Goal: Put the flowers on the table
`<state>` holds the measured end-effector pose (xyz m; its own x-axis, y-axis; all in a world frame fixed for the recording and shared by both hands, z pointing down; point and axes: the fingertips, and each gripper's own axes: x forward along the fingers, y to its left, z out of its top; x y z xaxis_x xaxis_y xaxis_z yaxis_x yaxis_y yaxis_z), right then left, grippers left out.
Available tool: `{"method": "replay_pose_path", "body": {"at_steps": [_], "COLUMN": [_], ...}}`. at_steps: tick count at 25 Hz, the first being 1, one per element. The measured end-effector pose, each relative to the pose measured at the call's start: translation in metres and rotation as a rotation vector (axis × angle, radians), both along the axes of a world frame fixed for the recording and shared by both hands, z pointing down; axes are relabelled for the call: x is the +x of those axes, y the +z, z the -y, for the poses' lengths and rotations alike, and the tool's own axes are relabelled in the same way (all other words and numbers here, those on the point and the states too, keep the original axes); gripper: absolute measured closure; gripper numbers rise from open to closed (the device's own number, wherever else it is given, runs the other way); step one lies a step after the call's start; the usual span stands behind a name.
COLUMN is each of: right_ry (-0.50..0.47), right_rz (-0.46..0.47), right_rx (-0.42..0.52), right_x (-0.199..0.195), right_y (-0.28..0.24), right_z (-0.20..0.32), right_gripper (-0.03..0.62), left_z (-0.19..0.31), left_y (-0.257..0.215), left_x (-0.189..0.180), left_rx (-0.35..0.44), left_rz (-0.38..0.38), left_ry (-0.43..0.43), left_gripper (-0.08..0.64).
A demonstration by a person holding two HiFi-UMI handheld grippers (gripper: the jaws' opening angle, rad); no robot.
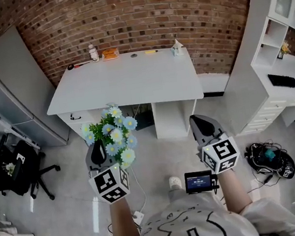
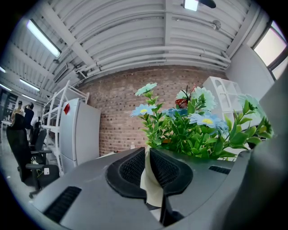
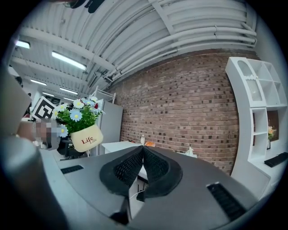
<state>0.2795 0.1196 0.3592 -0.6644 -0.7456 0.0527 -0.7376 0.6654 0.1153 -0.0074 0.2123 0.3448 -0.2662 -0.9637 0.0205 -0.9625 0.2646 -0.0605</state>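
A bunch of blue and white artificial flowers (image 1: 115, 134) stands in a cream pot, held in the air in front of the white table (image 1: 126, 85). My left gripper (image 1: 98, 146) is shut on the pot's rim (image 2: 150, 179), with the cream edge pinched between its black pads and the flowers (image 2: 193, 126) rising just beyond them. The right gripper view shows the pot (image 3: 86, 138), marked "Life", at the left. My right gripper (image 1: 200, 120) is level beside it to the right, shut and empty (image 3: 143, 150).
Along the table's far edge by the brick wall are a small bottle (image 1: 93, 52), an orange item (image 1: 109, 53), a red-handled tool (image 1: 77, 65) and a small white object (image 1: 177, 47). A grey fridge (image 1: 10, 87) stands left, white shelving (image 1: 282, 46) right, an office chair (image 1: 21, 170) lower left.
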Motion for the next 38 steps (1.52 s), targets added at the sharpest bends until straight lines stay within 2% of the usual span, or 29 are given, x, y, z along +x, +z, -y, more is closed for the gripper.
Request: {"method": "replay_pose_path", "body": {"at_steps": [12, 19, 26, 33, 38], "right_ry": [-0.043, -0.058, -0.101, -0.115, -0.123], "right_rz": [-0.017, -0.009, -0.008, -0.011, -0.015], "right_rx": [-0.014, -0.028, -0.021, -0.053, -0.032], "right_x": [-0.004, -0.007, -0.024, -0.027, -0.036], "right_y": [-0.001, 0.005, 0.007, 0.019, 0.014], "right_z": [0.117, 0.178, 0.202, 0.216, 0.226], "right_gripper": [0.574, 0.574, 0.574, 0.574, 0.574], "left_z": [0.111, 0.160, 0.179, 0.192, 0.204], "left_y": [-0.003, 0.005, 0.009, 0.016, 0.014], "left_x": [-0.004, -0.008, -0.018, -0.022, -0.030], "left_rx": [-0.016, -0.021, -0.021, -0.036, -0.023], "left_rz": [-0.010, -0.020, -0.025, -0.033, -0.034], "left_ry": [-0.037, -0.066, -0.100, -0.117, -0.122], "left_gripper": [0.523, 0.523, 0.523, 0.523, 0.523]}}
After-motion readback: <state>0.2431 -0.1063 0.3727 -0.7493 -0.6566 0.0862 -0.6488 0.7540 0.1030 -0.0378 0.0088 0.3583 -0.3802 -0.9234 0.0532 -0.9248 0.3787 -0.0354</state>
